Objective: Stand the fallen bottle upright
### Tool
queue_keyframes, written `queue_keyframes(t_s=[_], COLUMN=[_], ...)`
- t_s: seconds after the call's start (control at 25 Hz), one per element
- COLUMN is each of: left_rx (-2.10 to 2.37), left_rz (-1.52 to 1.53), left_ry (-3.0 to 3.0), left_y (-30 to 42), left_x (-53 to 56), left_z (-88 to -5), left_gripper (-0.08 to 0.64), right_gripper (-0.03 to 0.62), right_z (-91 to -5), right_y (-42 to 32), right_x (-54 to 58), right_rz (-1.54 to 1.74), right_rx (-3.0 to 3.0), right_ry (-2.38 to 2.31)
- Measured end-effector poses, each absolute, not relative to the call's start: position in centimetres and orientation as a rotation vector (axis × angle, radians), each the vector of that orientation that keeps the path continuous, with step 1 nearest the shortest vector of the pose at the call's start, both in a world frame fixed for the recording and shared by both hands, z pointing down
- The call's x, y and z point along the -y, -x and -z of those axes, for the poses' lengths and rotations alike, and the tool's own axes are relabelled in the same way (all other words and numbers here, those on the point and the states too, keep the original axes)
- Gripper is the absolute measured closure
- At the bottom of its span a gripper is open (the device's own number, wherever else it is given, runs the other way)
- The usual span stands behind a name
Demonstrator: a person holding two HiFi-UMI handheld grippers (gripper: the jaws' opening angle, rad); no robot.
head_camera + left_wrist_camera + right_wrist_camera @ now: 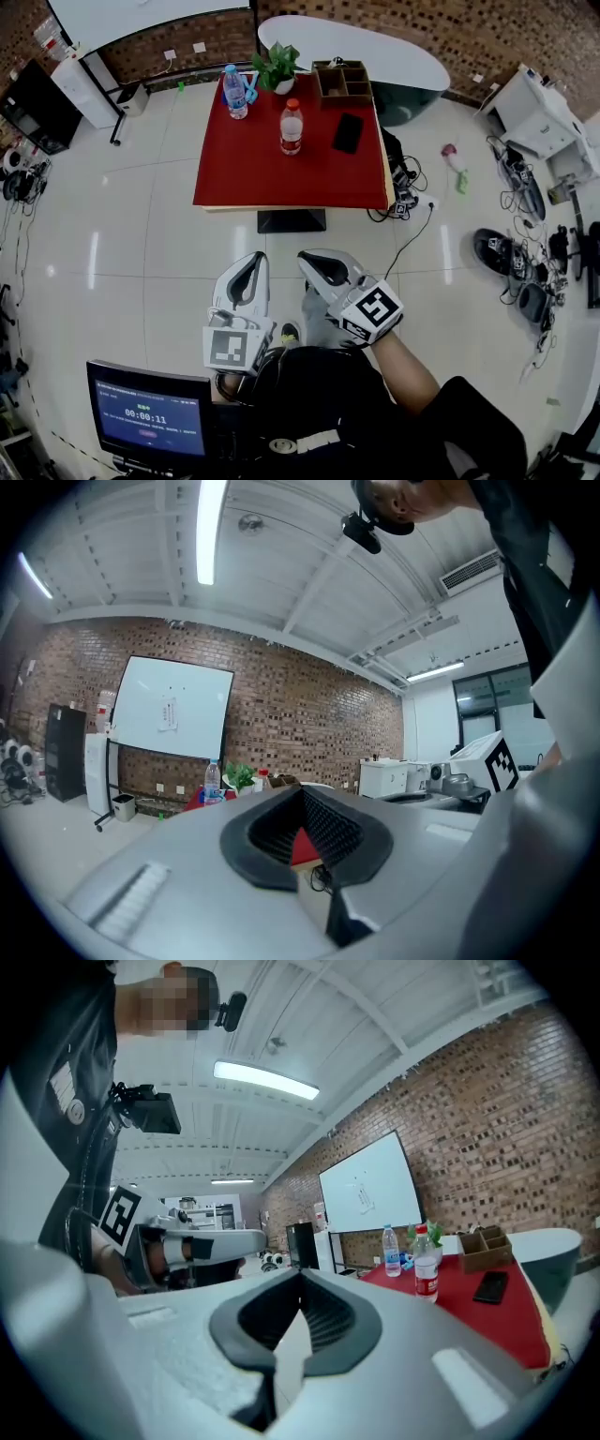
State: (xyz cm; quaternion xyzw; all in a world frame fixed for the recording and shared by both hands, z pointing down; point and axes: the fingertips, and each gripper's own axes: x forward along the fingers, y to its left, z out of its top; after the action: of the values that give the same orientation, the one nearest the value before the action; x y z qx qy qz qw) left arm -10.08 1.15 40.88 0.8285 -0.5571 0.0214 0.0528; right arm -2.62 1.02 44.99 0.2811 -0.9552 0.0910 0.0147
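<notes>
A red desk [244, 159] stands well ahead of both claws, across a stretch of bare tiled floor, and nothing on it lies on its side. The left claw [251, 259] and the right claw [307, 259] hang side by side close to the person's body, pointing level toward the desk and well short of it. Each one's own view shows its jaws together with nothing held between them. Far beyond the right claw, at the desk's back edge, sit a wooden organiser [342, 82] and, to its left, a potted plant [277, 66]. The red-capped bottle [292, 127] stands upright almost straight ahead of the gap between the claws, near the middle of the desk. A blue-capped bottle [234, 92] stands upright too, farther off and more in line with the left claw. A black phone [348, 132] lies flat just beside the red-capped bottle, on the right claw's side. With both bottles on their bases and both claws empty and apart from them, the job looks done, and no fallen bottle appears in any view.
</notes>
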Motion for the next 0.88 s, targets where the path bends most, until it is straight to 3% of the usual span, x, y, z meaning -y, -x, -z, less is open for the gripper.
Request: queue_keyframes(t_s=[0.4,0.88], left_rx=[1.652,1.627], left_rz=[0.0,0.031], left_ry=[-2.55,-2.593], left_y=[8.5,5.5], left_x=[-0.5,-6.2], left_z=[-39.9,-37.4], left_gripper=[0.552,0.552], right_gripper=[0.589,0.589], right_z=[-39.6,-38.9], right_y=[2.8,0.9], right_x=[-0.7,-7.2], right_rz=[-0.206,-0.234], right_rx=[3.016,2.984], right_ry=[-0.909,-0.977])
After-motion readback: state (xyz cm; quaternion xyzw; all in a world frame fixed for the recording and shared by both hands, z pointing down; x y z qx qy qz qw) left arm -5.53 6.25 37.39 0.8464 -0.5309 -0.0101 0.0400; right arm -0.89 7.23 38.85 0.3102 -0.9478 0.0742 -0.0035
